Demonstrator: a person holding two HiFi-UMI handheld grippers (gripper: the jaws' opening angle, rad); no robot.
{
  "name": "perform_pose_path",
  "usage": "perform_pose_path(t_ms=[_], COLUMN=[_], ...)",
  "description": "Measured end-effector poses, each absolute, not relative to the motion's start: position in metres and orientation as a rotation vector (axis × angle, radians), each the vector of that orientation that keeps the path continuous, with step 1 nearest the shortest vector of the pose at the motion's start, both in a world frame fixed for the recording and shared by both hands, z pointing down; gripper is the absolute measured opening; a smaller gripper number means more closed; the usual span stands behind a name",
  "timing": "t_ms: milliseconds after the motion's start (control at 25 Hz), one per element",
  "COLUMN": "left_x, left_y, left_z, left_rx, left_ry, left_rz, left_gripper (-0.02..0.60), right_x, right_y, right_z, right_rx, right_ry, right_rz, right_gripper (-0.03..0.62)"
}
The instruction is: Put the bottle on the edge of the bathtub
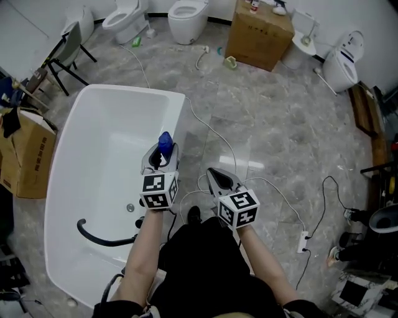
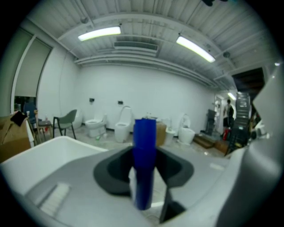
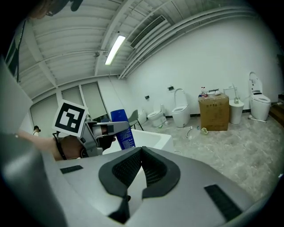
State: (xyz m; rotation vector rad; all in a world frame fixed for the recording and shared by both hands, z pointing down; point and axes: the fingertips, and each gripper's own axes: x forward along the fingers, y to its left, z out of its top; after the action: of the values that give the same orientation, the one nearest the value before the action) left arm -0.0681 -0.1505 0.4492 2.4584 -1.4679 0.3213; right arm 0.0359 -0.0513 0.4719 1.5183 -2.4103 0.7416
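Note:
A blue bottle stands upright between the jaws of my left gripper, which is shut on it. Gripper and bottle hover over the right rim of the white bathtub. In the left gripper view the blue bottle fills the middle between the dark pads, with the bathtub at lower left. My right gripper hangs beside the tub over the floor, shut and holding nothing. The right gripper view shows its own jaws met at the tip, and the blue bottle in the left gripper beyond.
A black hose lies in the tub near the drain. White cables and a power strip lie on the marble floor. Cardboard boxes, toilets and a chair stand around.

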Motion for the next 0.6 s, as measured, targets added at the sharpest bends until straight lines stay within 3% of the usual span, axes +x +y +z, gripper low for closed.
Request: perform_pose_path(t_ms=[600], left_x=[-0.048], left_y=[-0.289], left_z=[0.481], left_rx=[2.346], left_ry=[-1.555], left_rz=[0.339], left_gripper=[0.160], right_x=[0.059], right_y=[-0.181], right_z=[0.494], right_rx=[1.340], right_ry=[-2.439], right_rz=[0.783], right_gripper=[0.003])
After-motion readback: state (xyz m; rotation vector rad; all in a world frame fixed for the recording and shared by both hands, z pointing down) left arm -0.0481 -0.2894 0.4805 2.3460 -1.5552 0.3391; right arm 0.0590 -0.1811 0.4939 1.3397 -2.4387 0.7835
